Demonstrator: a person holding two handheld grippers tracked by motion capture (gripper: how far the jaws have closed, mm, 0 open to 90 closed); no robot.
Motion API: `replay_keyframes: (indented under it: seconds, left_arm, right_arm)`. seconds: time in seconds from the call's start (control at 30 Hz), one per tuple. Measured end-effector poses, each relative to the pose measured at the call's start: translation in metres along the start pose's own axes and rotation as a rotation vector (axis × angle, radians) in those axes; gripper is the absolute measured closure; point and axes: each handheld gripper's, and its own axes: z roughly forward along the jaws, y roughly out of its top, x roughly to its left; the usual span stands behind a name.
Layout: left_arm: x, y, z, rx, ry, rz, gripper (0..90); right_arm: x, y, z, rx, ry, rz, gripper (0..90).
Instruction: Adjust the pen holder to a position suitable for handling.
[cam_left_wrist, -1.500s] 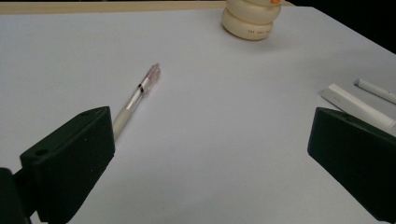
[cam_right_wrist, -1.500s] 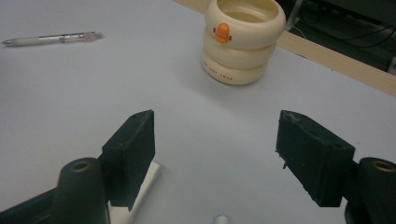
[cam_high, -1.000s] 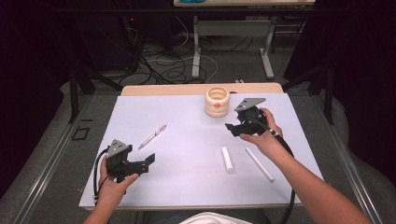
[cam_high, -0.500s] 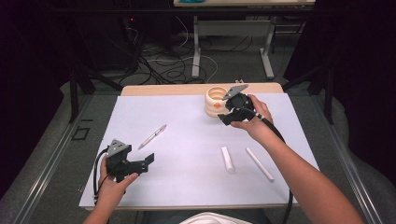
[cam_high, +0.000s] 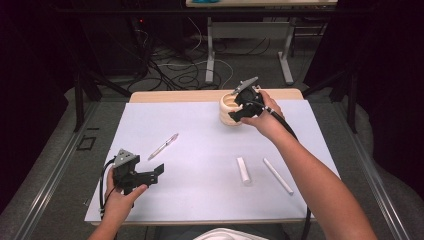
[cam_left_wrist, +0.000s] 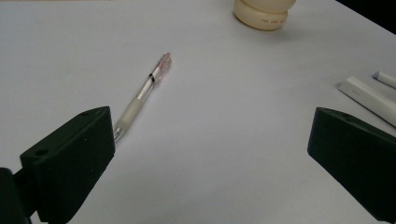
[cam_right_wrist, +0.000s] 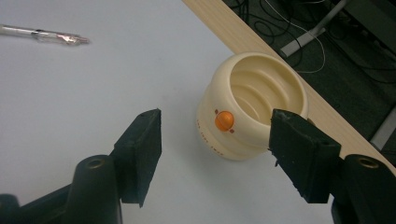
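Progress looks early: the cream ribbed plastic cup (cam_high: 229, 109) with an orange button stands empty at the far edge of the white-covered bench (cam_high: 200, 145), and the 3 writing things lie loose on the sheet. From the high view, the right tongs (cam_high: 239, 105) hang just beside and over that cup, while the left tongs (cam_high: 156, 172) rest low near the front left corner. A clear slim pen (cam_high: 163, 146) lies ahead of them; a short white stick (cam_high: 243, 170) and a thin white marker (cam_high: 278, 176) lie together on the right.

Left gripper view: jaws stand wide, nothing between them, the pen (cam_left_wrist: 142, 93) just beyond the left jaw.

Right gripper view: jaws have just been closing a little yet remain apart, bracketing the cup (cam_right_wrist: 250, 109) without touching it. I judge that the grasp is not yet made and everything else remains.
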Motion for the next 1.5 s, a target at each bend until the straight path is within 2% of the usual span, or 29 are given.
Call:
replay_keyframes:
  seconds: [0.1,0.3,0.33,0.37,0.43,0.53,0.6,0.67,0.77,0.8,0.83,0.87,1.0,1.03,1.07,1.13,1.17,1.23,1.27,1.3,1.43,1.47,1.5]
  left_arm:
    - [0.000,0.000,0.000,0.002,0.001,-0.007,0.9]
    - [0.001,-0.001,0.000,0.006,0.004,-0.011,1.1]
    - [0.001,-0.001,0.000,0.006,0.004,-0.011,1.1]
    - [0.001,-0.001,0.000,0.006,0.004,-0.011,1.1]
    - [0.002,0.000,0.000,0.002,0.009,-0.004,1.1]
    - [0.002,-0.001,-0.001,0.000,0.006,-0.020,1.1]
    - [0.002,-0.001,-0.001,0.002,0.007,-0.020,1.1]
    - [0.004,-0.001,-0.001,0.005,0.007,-0.021,1.1]
    - [0.005,-0.001,0.000,0.003,0.009,-0.024,1.1]
    - [0.006,-0.001,0.000,0.005,0.009,-0.027,1.1]
    - [0.006,-0.001,0.000,0.005,0.009,-0.027,1.1]
    - [0.006,-0.001,0.000,0.005,0.009,-0.029,1.1]
    - [0.006,-0.001,-0.001,0.005,0.008,-0.033,1.1]
    - [0.006,-0.001,-0.001,0.004,0.007,-0.032,1.1]
    - [0.006,-0.001,-0.001,0.004,0.007,-0.031,1.1]
    - [0.006,-0.002,-0.001,0.001,0.007,-0.032,1.1]
    - [0.006,-0.002,-0.001,0.001,0.006,-0.032,1.1]
    - [0.006,-0.002,-0.002,0.004,0.007,-0.033,1.1]
    - [0.007,-0.003,-0.002,0.008,0.005,-0.034,1.1]
    - [0.007,-0.003,-0.001,0.006,0.005,-0.037,1.1]
    - [0.008,-0.003,-0.002,0.009,0.007,-0.040,1.4]
    - [0.008,-0.003,-0.002,0.007,0.005,-0.038,1.4]
    - [0.008,-0.003,-0.002,0.009,0.006,-0.036,1.4]
  right_arm:
    - [-0.002,0.003,0.006,0.003,0.005,-0.002,34.7]
    - [-0.006,0.005,0.021,-0.012,-0.021,0.001,35.4]
    - [-0.007,0.005,0.023,-0.005,-0.012,0.008,35.3]
    - [-0.008,0.004,0.026,0.004,-0.026,0.007,35.3]
    - [-0.011,0.003,0.031,0.008,-0.023,0.017,35.3]
    - [-0.015,0.001,0.038,0.006,-0.027,0.017,35.2]
    - [-0.017,-0.001,0.044,0.018,-0.025,0.031,34.7]
    - [-0.018,-0.001,0.050,0.034,-0.018,0.025,34.6]
    - [-0.017,-0.001,0.056,0.031,-0.016,0.006,34.6]
    - [-0.016,-0.001,0.059,0.025,-0.004,0.021,34.6]
    - [-0.017,0.000,0.060,0.037,0.014,-0.003,34.5]
    - [-0.016,0.000,0.062,0.032,0.000,-0.008,34.5]
    - [-0.015,0.000,0.068,0.022,-0.004,-0.014,34.2]
    - [-0.014,0.000,0.068,0.039,0.007,-0.015,34.1]
    - [-0.015,0.000,0.071,0.022,-0.003,-0.018,34.1]
    - [-0.014,0.000,0.071,0.028,-0.020,-0.010,34.2]
    - [-0.014,0.000,0.072,0.043,-0.010,-0.017,34.3]
    - [-0.014,0.000,0.073,0.038,-0.008,-0.027,34.7]
    - [-0.013,-0.001,0.076,0.012,0.003,-0.014,35.2]
    - [-0.014,0.000,0.077,0.024,0.001,-0.030,36.7]
    - [-0.013,0.000,0.079,0.050,0.010,-0.035,39.6]
    - [-0.011,-0.003,0.084,0.000,0.022,-0.018,42.0]
    - [-0.011,0.000,0.078,0.117,0.026,-0.038,43.2]
